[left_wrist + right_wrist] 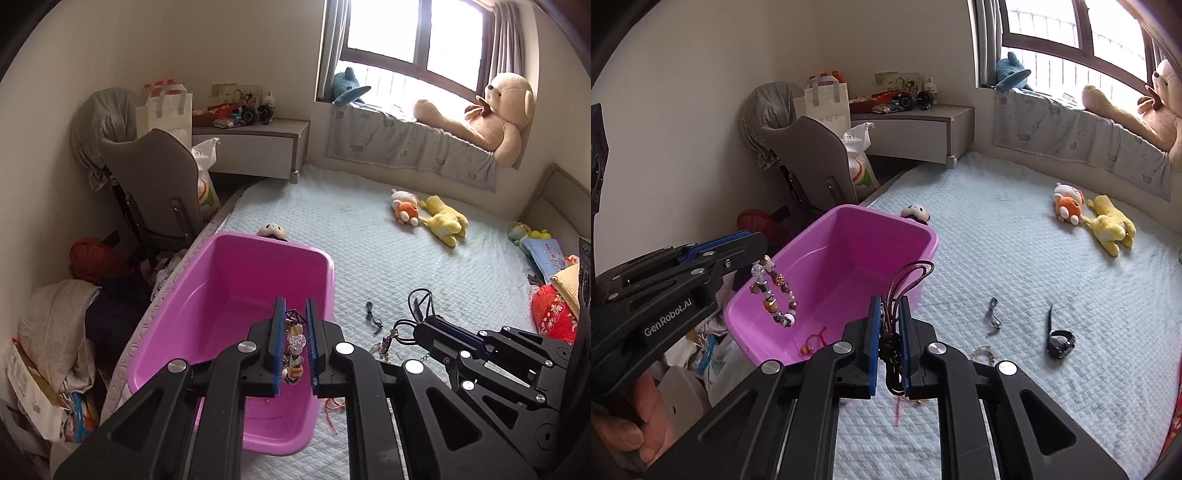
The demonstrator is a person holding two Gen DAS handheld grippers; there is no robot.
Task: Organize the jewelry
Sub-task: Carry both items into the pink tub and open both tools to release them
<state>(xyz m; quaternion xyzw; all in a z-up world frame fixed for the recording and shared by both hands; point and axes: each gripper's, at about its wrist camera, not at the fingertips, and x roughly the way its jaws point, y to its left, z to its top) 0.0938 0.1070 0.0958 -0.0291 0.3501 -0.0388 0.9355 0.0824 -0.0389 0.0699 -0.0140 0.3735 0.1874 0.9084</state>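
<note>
A pink plastic bin stands on the bed near its left edge. My left gripper is shut on a beaded bracelet and holds it above the bin. My right gripper is shut on a purple cord necklace, just right of the bin's near corner. A red string bracelet lies inside the bin. A watch, a small clasp piece and a thin chain bracelet lie on the bedspread.
The light blue bedspread carries plush toys. A small plush lies behind the bin. A grey chair, a red basket and piled clothes are left of the bed. A teddy bear sits on the window ledge.
</note>
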